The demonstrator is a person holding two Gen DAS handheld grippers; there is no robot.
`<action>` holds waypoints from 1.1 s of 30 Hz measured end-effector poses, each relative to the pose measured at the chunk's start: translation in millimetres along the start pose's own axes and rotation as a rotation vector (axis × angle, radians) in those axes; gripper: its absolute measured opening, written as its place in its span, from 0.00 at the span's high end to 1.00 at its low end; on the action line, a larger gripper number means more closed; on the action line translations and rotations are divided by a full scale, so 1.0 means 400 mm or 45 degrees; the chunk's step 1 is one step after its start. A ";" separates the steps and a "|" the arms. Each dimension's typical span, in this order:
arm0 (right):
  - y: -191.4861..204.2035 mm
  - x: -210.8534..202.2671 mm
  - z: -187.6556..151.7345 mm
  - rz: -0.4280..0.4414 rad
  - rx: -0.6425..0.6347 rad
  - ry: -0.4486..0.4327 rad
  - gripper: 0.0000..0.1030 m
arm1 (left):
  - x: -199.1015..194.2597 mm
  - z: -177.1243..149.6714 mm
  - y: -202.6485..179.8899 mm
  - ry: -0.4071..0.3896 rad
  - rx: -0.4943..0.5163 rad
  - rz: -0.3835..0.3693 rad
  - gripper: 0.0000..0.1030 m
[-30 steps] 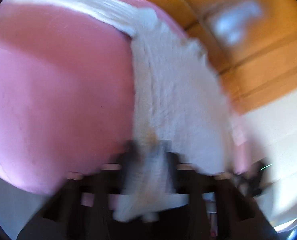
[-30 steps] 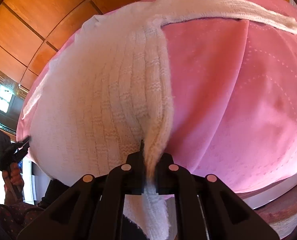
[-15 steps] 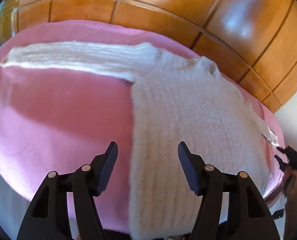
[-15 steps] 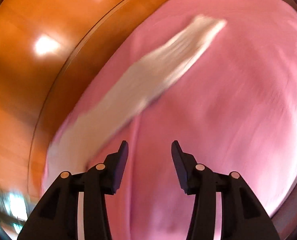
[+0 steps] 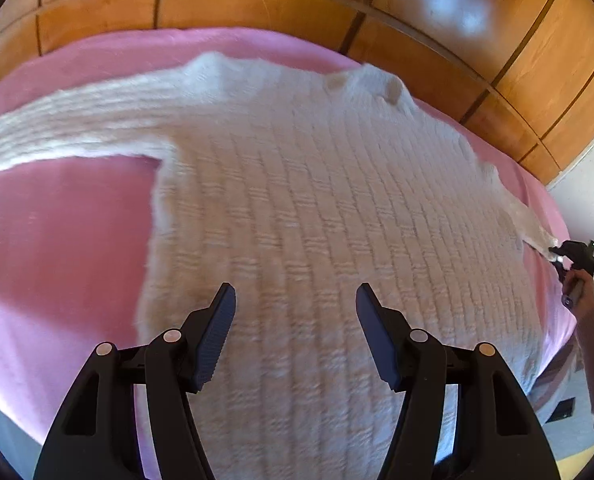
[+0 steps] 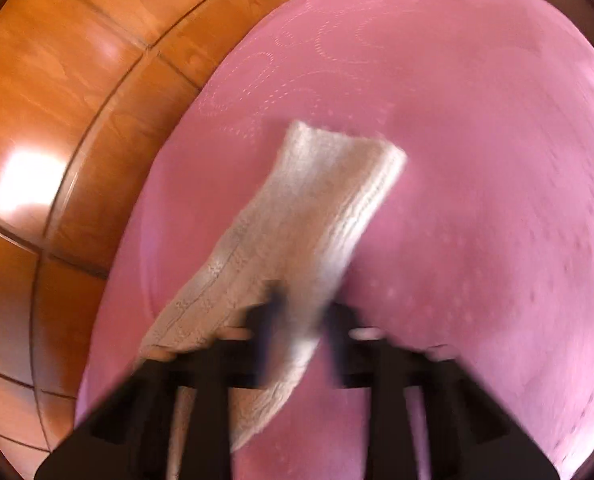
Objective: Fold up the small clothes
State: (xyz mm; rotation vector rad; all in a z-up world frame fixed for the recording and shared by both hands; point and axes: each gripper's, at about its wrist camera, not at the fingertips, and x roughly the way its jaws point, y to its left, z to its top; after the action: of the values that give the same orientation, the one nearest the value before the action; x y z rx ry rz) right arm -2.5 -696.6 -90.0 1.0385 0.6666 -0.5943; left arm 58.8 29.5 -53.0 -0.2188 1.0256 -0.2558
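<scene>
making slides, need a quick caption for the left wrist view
Open left gripper hovers over a white knit sweater spread flat on a pink bedspread.

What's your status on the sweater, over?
Left gripper open, hovering over the white sweater, which is spread flat on the pink bedcover. Right gripper at the right sleeve; grip too blurred to confirm. Nothing obstructing.

Bed covered in pink quilted spread, set against wooden panelled headboard. White knit sweater lies flat on it, both sleeves spread outward; one sleeve reaches bed's edge.
</scene>
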 end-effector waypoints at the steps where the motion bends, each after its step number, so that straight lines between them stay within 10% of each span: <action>1: 0.016 -0.011 0.002 0.020 -0.006 -0.006 0.94 | 0.005 0.004 -0.008 0.001 0.007 -0.009 0.41; 11: 0.486 -0.198 -0.237 0.594 -0.584 0.088 0.94 | 0.015 0.043 -0.033 -0.038 -0.002 -0.114 0.41; 21: 0.847 -0.140 -0.792 0.707 -1.157 0.377 0.93 | 0.008 0.077 -0.024 -0.071 -0.038 -0.212 0.41; 24: 0.858 -0.127 -0.906 0.699 -1.258 0.440 0.57 | 0.013 0.088 -0.013 -0.071 -0.056 -0.231 0.41; 33: 0.646 -0.215 -0.837 0.694 -1.078 0.420 0.39 | 0.078 0.154 -0.012 -0.020 -0.117 -0.304 0.41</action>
State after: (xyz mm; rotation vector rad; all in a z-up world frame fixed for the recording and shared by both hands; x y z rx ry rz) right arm 55.3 -279.8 4.7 0.4669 0.7770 0.3418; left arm 126.9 19.0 -46.0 -0.4274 0.9969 -0.4231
